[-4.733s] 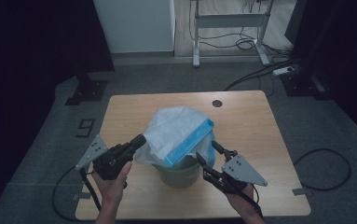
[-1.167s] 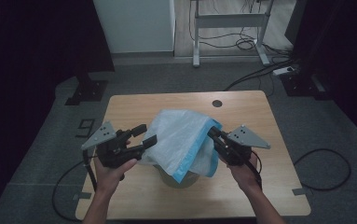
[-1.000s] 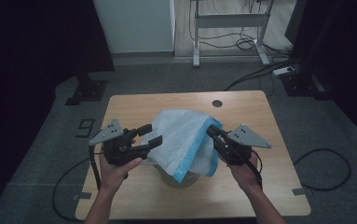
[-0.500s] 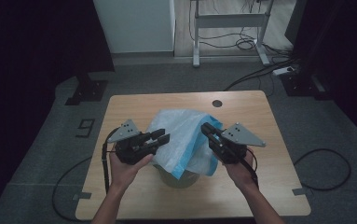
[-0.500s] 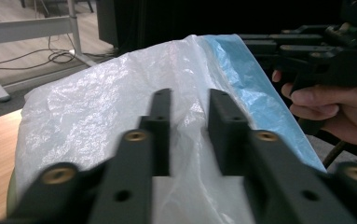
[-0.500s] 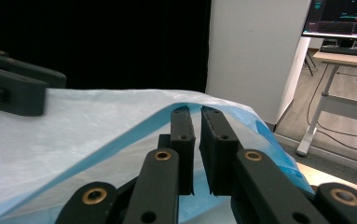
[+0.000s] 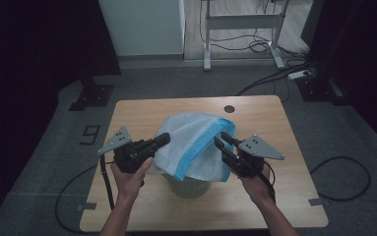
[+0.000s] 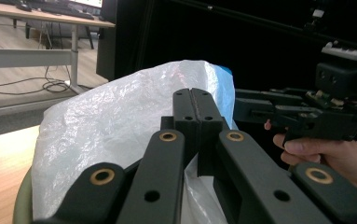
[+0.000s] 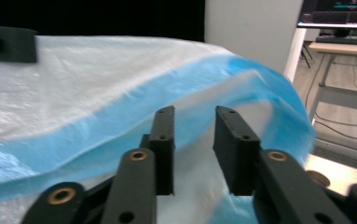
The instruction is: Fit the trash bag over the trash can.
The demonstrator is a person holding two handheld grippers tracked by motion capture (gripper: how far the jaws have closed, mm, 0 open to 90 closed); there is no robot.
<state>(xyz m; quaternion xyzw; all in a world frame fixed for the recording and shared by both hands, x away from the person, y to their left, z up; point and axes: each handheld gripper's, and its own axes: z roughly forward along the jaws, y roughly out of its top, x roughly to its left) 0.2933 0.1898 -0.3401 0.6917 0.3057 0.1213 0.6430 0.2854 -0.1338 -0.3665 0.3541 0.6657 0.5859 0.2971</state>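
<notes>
Plastic is what you are working on: a crinkled, translucent white plastic bag with a blue band along its rim (image 7: pixel 192 142) is draped over a round, olive-green bin (image 7: pixel 190 186), and that bin stands on the near half of the light wooden table (image 7: pixel 279 123), midway between its left and right edges. The bag rises above the bin's mouth and hides most of the bin; only the lower wall shows below the bag's hanging edge.

Your left gripper (image 7: pixel 159 141) sits at the bin's left side, touching the bag's white flank. In the left gripper view its jaws are pressed flat together, with the bag (image 8: pixel 120 126) right behind and beside them; whether a fold of film is pinched between them I cannot tell. The green rim of the bin (image 8: pixel 21 200) shows at the lower left of that view.

Your right gripper (image 7: pixel 221 139) is at the bin's right side, against the blue band. In the right gripper view its jaws stand apart with a clear gap, and the blurred blue band (image 9: pixel 120 126) runs just behind them.

A small dark round hole (image 7: pixel 229 108) lies in the tabletop beyond the bin, towards the far edge.
</notes>
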